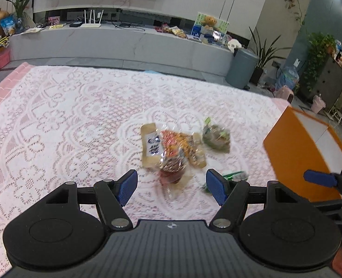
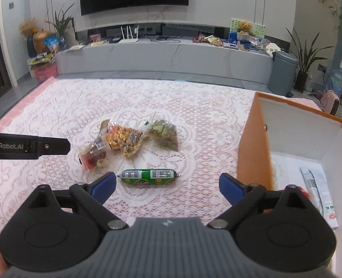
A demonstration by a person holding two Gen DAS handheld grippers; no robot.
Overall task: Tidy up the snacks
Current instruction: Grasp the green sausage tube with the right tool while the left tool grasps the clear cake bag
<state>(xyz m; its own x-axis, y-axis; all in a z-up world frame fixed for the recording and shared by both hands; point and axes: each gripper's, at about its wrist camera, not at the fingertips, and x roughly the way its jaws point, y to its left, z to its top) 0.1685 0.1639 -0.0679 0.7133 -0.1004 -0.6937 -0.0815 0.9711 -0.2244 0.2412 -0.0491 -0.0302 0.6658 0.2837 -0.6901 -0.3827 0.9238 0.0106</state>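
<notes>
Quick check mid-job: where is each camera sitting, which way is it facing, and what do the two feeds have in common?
Left wrist: on the left gripper, angled down at the snack pile on the lace cloth; own jaws open, right gripper at right edge.
Right wrist: on the right gripper, facing the green sausage and orange box; jaws open, left gripper at left.
Shared: pile, box, sausage, TV wall.

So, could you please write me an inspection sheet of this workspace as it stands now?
Surface: white lace cloth over pink, on the table.
Job's things: green sausage lying alone; snack pile behind it; orange box to the right, with packets inside.
Clutter: nothing seen on the cloth.
Grippers: left tongs open, empty, near the pile; right tongs open, empty, in front of the sausage.
Cables: leads on the TV bench.
Surroundings: television, plants, grey bin.
</notes>
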